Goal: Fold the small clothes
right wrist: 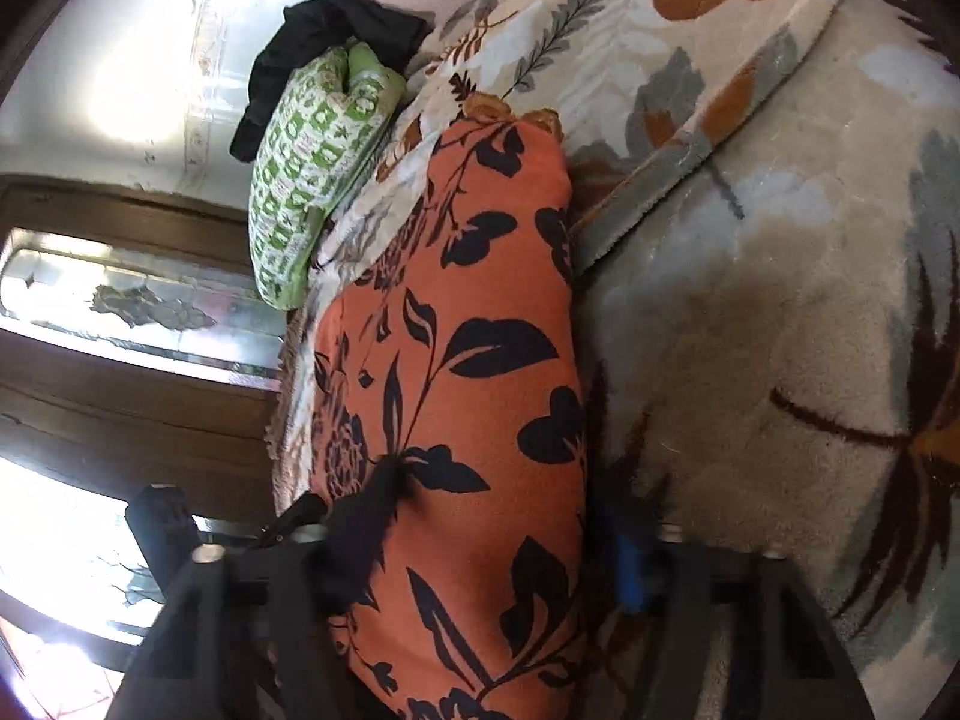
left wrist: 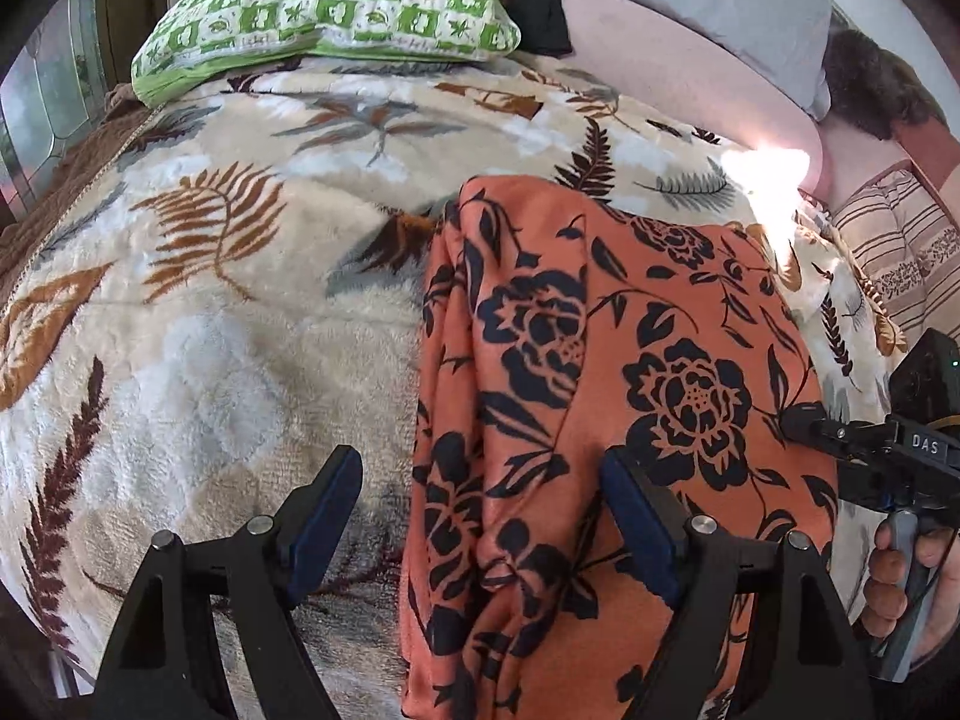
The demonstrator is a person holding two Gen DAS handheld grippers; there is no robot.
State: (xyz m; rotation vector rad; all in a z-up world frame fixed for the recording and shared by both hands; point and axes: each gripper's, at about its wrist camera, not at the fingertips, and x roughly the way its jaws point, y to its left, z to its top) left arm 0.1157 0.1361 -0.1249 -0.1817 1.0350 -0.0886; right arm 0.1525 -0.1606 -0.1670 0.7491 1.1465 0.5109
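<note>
- Left gripper [left wrist: 483,501] is standing wide apart, nothing pinched; its left finger is hanging over bare blanket, its right finger is sitting on the orange floral garment [left wrist: 600,390], with the garment's bunched left edge lying between the two.
- Right gripper [right wrist: 480,546] is straddling the garment's right edge. Its view is blurred; I cannot tell whether the pads are pressing the cloth or only bracketing it.
- The garment is lying partly folded on the plush leaf-print blanket [left wrist: 210,330], near the person's side of the bed, well apart from the green checked pillow [left wrist: 324,6].
- Risk: the blanket pile is deep, so a closing finger is likely catching blanket along with cloth and dragging both.
- Risk: the left edge is lying in loose, stacked layers; a shallow pinch may be taking only the top layer, and the fold would open on lifting.
- Risk: uneven grips at the two sides would be skewing the next fold.
</note>
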